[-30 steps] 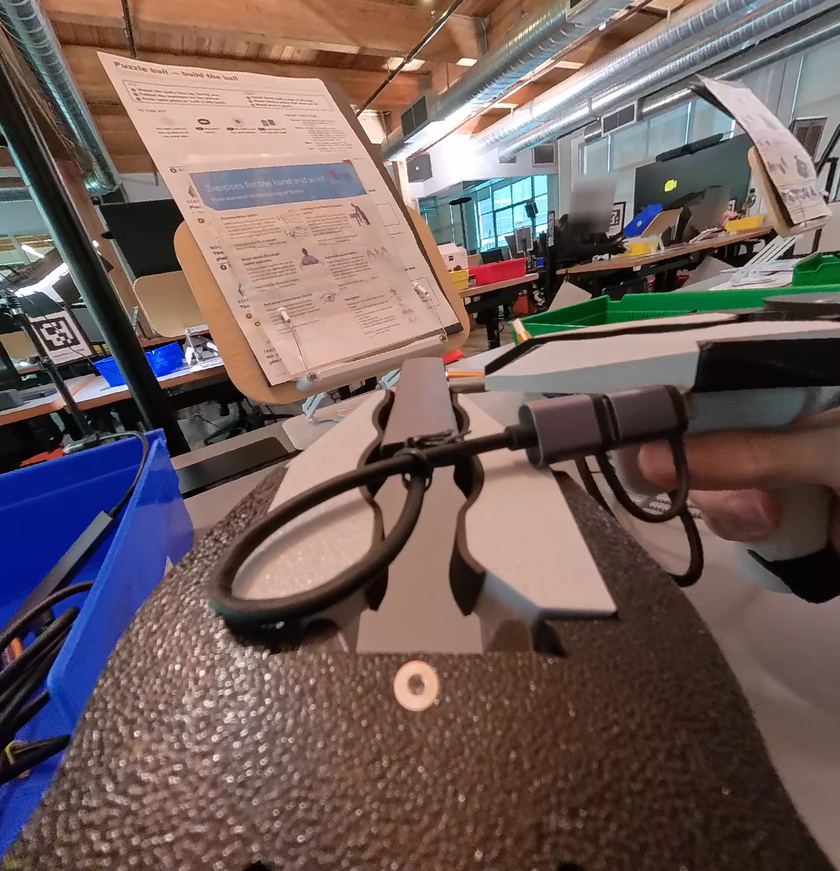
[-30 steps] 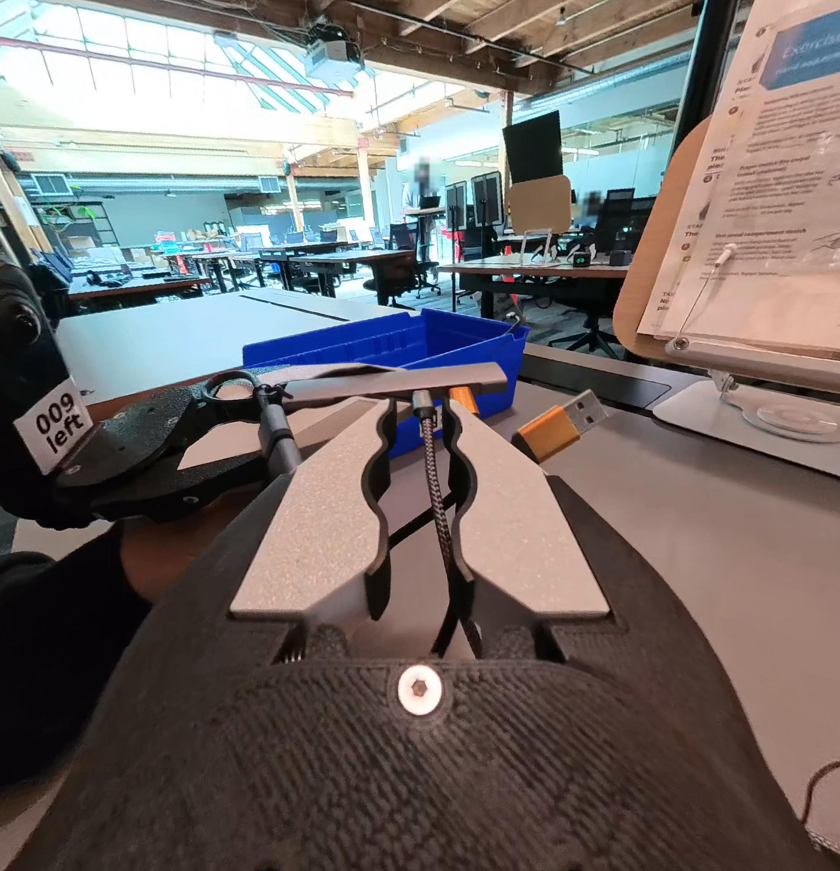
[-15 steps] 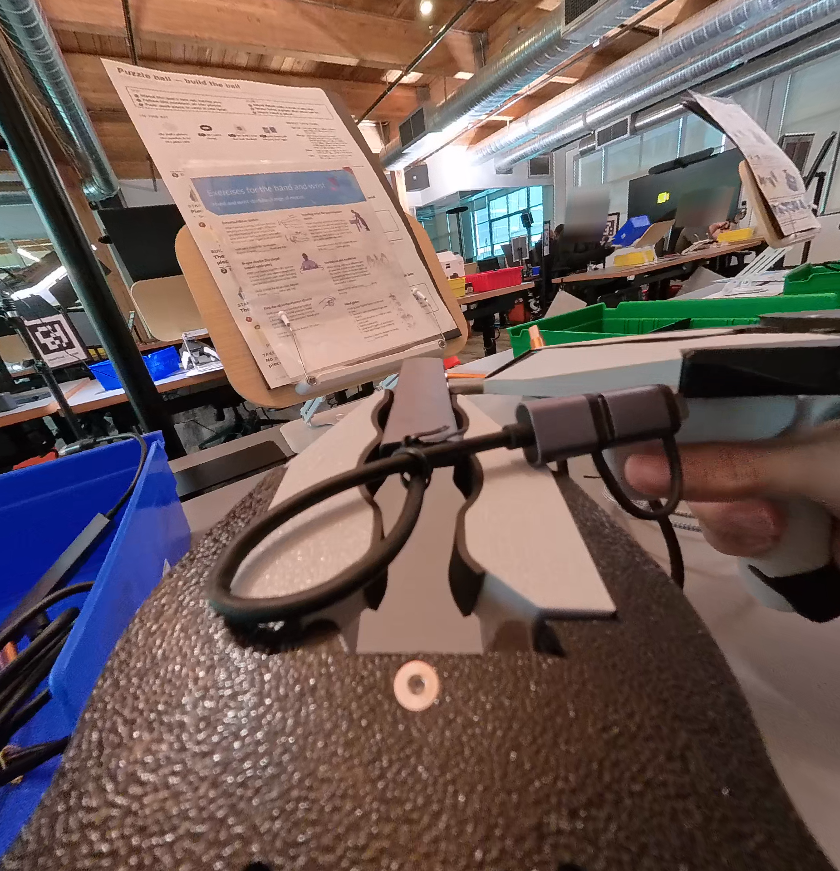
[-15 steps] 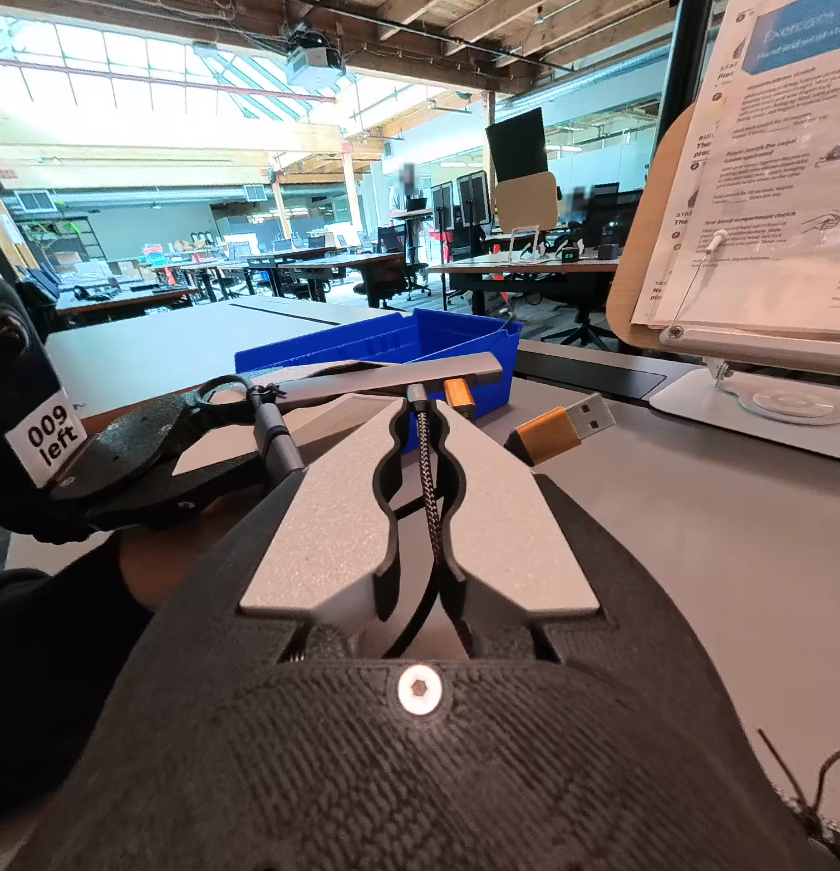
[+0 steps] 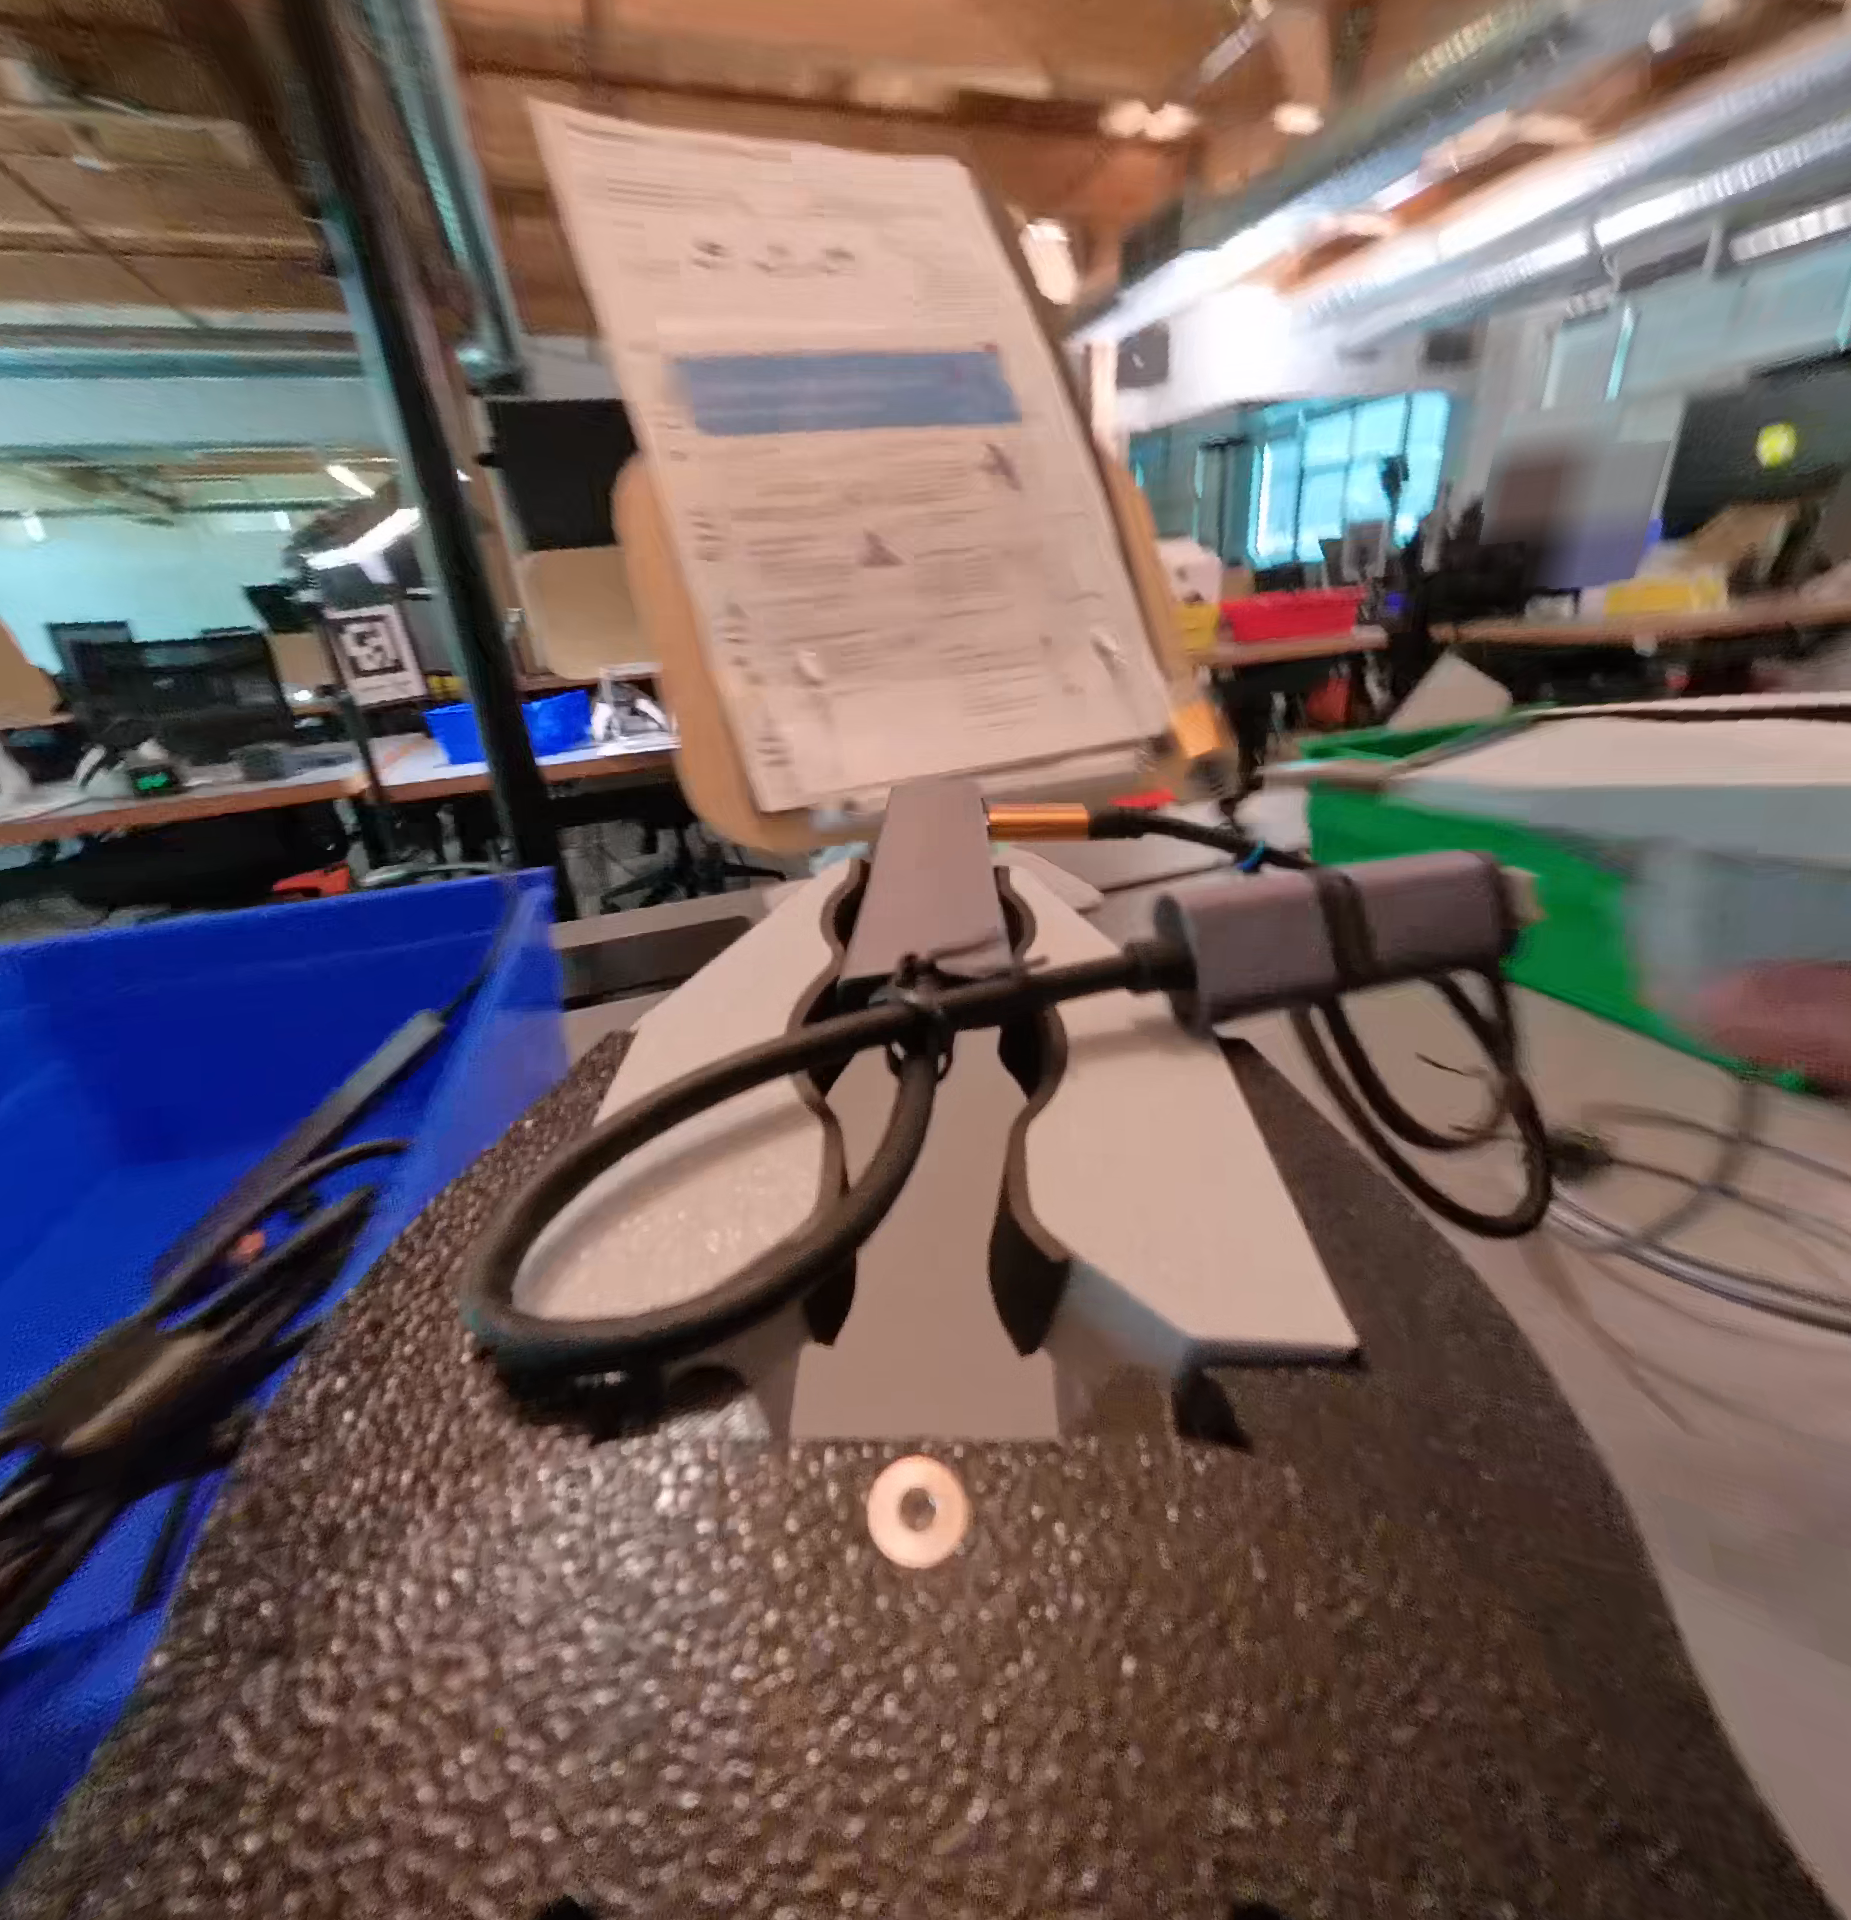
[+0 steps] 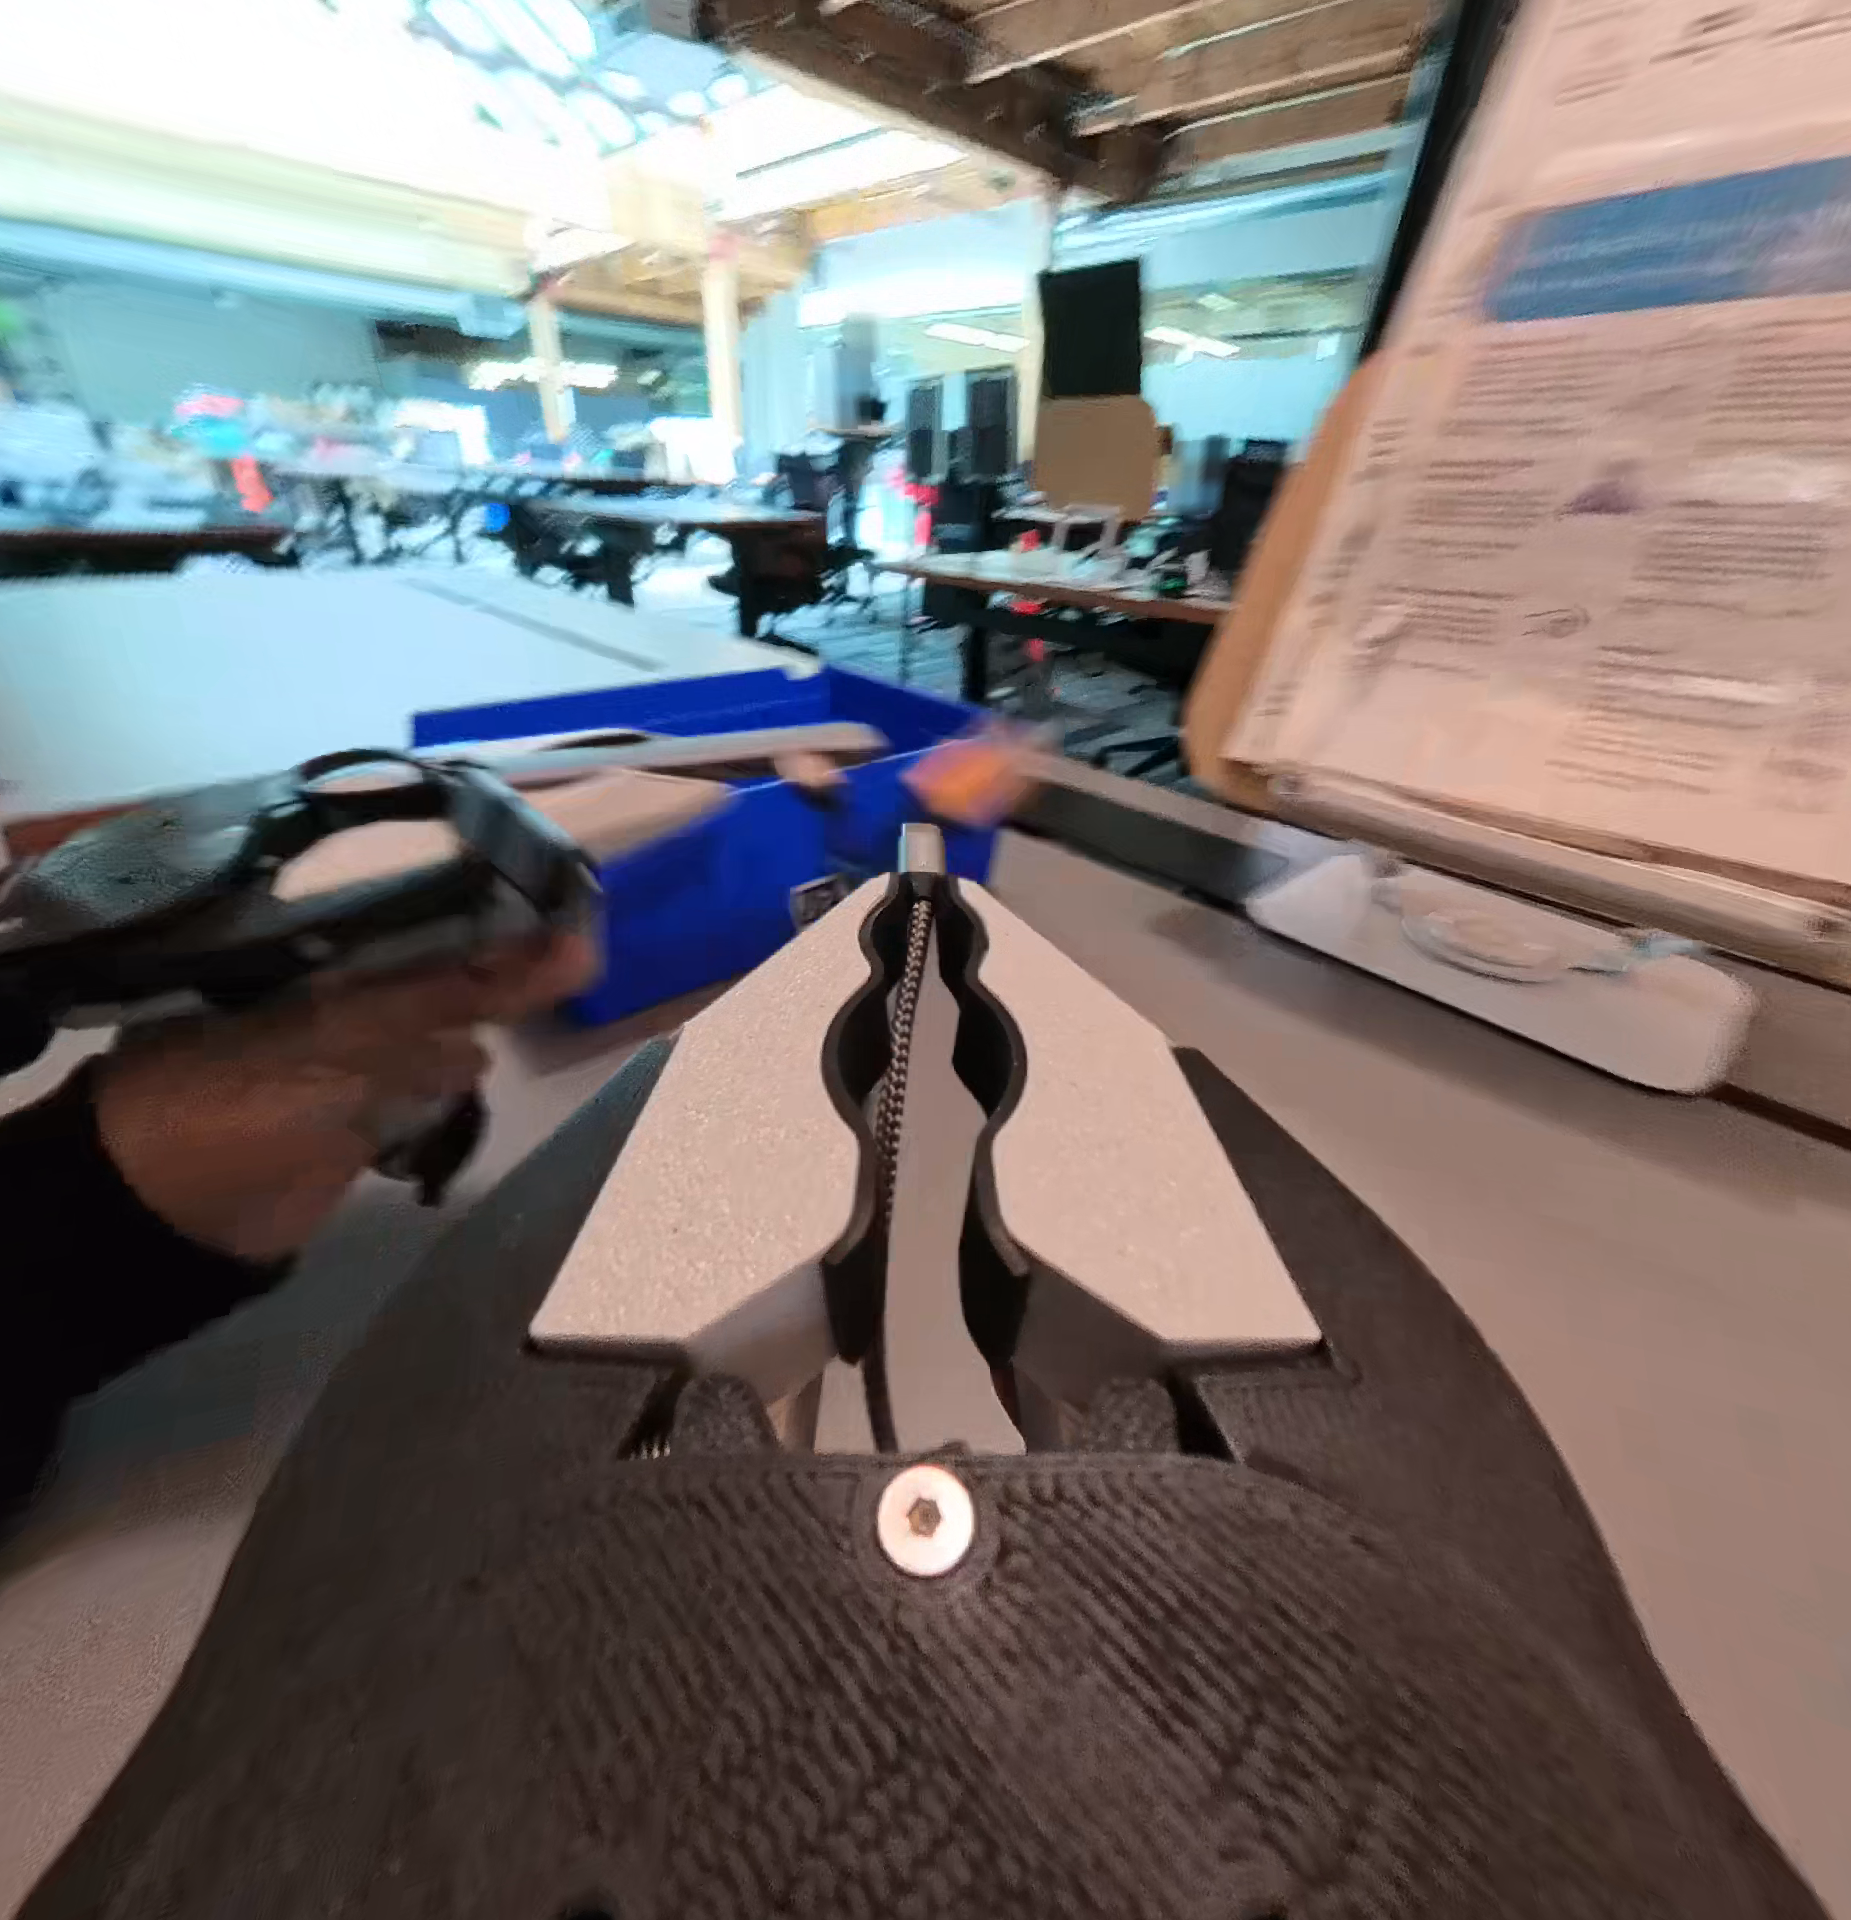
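Observation:
My left gripper [image 5: 931,831] is shut on a black cable [image 5: 692,1122] that loops to the left over its finger. The cable ends in a grey adapter [image 5: 1326,935] sticking out to the right. An orange plug [image 5: 1035,824] shows just beyond the tips. My right gripper [image 6: 919,883] is shut on a braided cable [image 6: 900,1039], whose silver connector [image 6: 919,847] pokes out at the fingertips. The left gripper [image 6: 308,862] shows blurred at the left of the right wrist view, with the orange plug [image 6: 968,774] off its tip. The right gripper [image 5: 1679,790] is blurred at the right of the left wrist view.
A blue bin [image 5: 225,1039] holding dark cables stands at the left; it also shows in the right wrist view [image 6: 755,883]. A green bin [image 5: 1420,831] is at the right. A document stand [image 5: 859,499] rises behind, on a white base [image 6: 1503,966]. Loose cables [image 5: 1679,1226] lie on the grey table.
The two grippers have moved apart, and both views are blurred by motion. The braided cable has slid through my right gripper, so its silver connector now sits at the fingertips.

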Demonstrator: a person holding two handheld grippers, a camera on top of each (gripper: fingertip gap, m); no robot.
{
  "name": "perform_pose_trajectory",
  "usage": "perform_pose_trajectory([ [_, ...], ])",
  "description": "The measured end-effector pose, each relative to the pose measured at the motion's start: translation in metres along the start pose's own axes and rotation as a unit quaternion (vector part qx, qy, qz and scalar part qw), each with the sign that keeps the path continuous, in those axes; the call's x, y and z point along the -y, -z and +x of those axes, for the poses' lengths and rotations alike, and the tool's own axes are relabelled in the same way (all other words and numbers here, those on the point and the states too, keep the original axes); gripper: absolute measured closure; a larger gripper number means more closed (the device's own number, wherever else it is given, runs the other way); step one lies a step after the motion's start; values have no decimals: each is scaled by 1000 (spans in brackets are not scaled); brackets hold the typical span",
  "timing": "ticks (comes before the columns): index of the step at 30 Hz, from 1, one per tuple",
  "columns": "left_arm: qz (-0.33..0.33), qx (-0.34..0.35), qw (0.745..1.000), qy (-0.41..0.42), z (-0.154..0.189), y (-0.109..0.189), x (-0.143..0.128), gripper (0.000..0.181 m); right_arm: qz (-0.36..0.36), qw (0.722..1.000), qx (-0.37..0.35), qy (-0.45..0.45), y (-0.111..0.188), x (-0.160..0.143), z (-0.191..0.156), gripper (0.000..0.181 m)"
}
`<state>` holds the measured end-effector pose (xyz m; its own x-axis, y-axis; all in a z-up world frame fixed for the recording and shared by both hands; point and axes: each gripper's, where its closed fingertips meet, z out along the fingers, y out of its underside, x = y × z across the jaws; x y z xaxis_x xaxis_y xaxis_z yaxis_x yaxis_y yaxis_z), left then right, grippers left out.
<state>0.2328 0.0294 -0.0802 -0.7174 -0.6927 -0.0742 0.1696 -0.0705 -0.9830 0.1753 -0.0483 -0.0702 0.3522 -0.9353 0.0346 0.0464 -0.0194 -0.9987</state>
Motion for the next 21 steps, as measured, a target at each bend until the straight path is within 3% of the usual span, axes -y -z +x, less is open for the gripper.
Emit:
perform_pose_trajectory([
  [1,-6,22,999,34,-26,4,-1,160,17,999,-2,-31,13,8,17,176],
  [3,12,26,998,48,-50,11,13,160,41,995,60,-72,30,21,15,177],
  [6,42,-26,998,26,-15,11,35,160,25,997,68,-17,39,36,6,177],
  [10,43,-45,998,-33,4,9,35,160,48,995,84,6,65,85,6,177],
  [21,23,-75,997,1,6,4,22,160,1,993,-36,109,120,219,140,176],
])
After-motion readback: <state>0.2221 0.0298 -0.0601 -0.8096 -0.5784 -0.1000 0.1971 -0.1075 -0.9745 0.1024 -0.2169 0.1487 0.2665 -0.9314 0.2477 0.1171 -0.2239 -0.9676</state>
